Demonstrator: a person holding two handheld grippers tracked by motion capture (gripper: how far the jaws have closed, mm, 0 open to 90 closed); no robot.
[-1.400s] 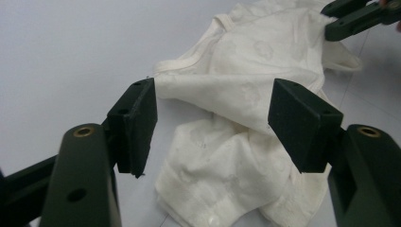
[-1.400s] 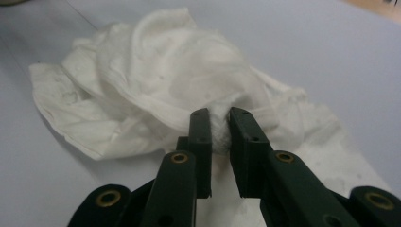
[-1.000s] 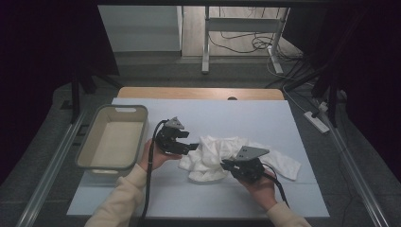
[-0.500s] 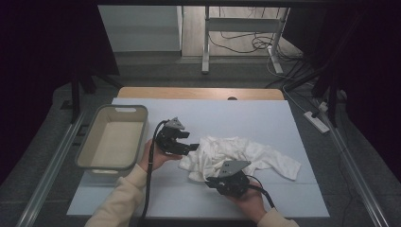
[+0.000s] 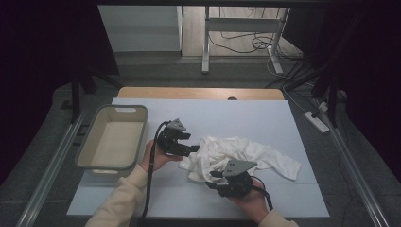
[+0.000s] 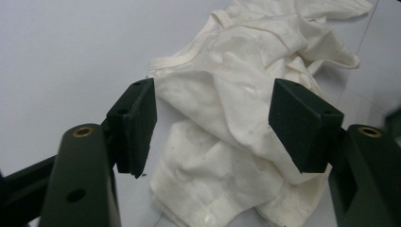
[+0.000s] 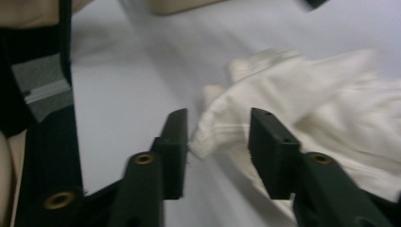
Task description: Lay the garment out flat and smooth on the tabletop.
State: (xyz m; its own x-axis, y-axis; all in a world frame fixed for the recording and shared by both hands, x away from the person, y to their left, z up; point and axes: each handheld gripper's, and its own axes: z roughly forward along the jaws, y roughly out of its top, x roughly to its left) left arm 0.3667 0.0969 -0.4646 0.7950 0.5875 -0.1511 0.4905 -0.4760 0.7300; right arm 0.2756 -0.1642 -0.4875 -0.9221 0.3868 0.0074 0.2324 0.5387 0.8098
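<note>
Sitting at the left of the high view, a beige bin [image 5: 111,143] is being shown with nothing visible inside it, resting on the pale blue table [image 5: 246,118]. A crumpled white garment [image 5: 239,156] is lying on the table at the centre of that view, well apart from the bin, its long axis running from lower left to the right, where a flat end is being pointed toward the right edge.

The left gripper [image 5: 189,149] is being held just beside the garment's left end, with its jaws standing apart and aimed to the right at the cloth. In the left gripper view the garment [image 6: 246,118] is being seen between and beyond the two black pads, which are not being pressed on it.

The right gripper [image 5: 215,182] is being held at the lower centre of the high view, against the garment's lower edge. Its jaws have just been opening. In the right gripper view a folded corner of the garment [image 7: 213,135] is lying between the parted pads, close to the left one, and is not being squeezed; the picture is being blurred there.
</note>
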